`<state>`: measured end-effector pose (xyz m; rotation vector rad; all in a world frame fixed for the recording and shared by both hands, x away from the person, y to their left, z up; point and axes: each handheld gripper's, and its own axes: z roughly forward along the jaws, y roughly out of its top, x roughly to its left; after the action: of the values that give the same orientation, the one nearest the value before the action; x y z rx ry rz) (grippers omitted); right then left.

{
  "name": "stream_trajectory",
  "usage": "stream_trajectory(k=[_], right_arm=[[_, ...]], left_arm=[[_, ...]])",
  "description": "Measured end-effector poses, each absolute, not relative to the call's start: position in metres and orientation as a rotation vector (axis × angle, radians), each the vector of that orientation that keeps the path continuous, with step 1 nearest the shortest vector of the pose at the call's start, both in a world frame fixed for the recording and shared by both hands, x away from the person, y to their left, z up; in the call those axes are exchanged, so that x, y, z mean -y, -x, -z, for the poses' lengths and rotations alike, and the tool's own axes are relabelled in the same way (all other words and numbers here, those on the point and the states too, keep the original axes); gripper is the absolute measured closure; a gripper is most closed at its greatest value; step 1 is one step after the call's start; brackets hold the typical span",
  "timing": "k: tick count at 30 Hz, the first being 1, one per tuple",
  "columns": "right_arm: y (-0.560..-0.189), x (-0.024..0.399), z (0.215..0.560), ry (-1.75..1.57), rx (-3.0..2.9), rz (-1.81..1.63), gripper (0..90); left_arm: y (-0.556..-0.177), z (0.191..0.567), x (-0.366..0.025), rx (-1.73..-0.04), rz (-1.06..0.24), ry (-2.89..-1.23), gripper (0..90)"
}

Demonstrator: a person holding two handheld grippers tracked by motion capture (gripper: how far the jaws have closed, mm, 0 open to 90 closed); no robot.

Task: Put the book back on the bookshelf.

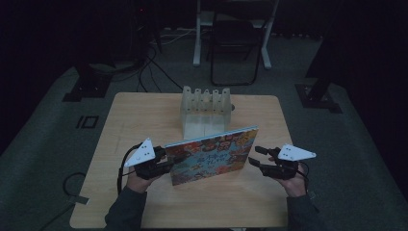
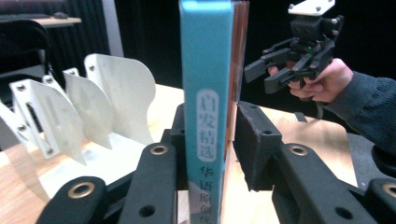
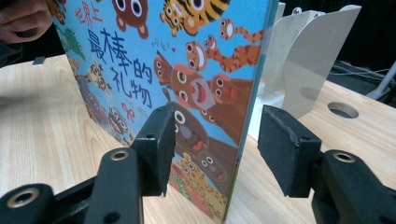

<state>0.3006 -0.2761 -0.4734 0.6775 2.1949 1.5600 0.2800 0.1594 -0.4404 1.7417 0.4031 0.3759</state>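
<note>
L gripper [image 1: 166,159] fingers clamp the spine end of the picture book [image 1: 211,155], held upright on edge on the worktop [image 1: 144,110], in front of the white rack [image 1: 204,113]. R gripper [image 1: 256,156] fingers are spread, straddling the book's other edge w/o touching

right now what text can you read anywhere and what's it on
"最棒的礼物": front cover of the picture book, in dark blue.
"自安精选": white oval on the book's teal spine; the second character is unsure.
"华语原创": lower on the spine, cut off below.
Small characters at the cover's top left: too cropped to read.
</note>
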Motion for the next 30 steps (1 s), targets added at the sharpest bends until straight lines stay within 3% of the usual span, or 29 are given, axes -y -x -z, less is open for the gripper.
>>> stream_trajectory(k=[15,30], right_arm=[[-0.293,0.285,0.497,-0.751,-2.216,-1.563,45.9],[-0.292,0.289,0.504,-0.784,-2.224,-1.556,45.6]], left_arm=[[-0.288,0.452,-0.152,-0.389,-0.313,-1.729,53.7],[-0.292,0.463,-0.143,-0.386,-0.332,-1.778,55.9]])
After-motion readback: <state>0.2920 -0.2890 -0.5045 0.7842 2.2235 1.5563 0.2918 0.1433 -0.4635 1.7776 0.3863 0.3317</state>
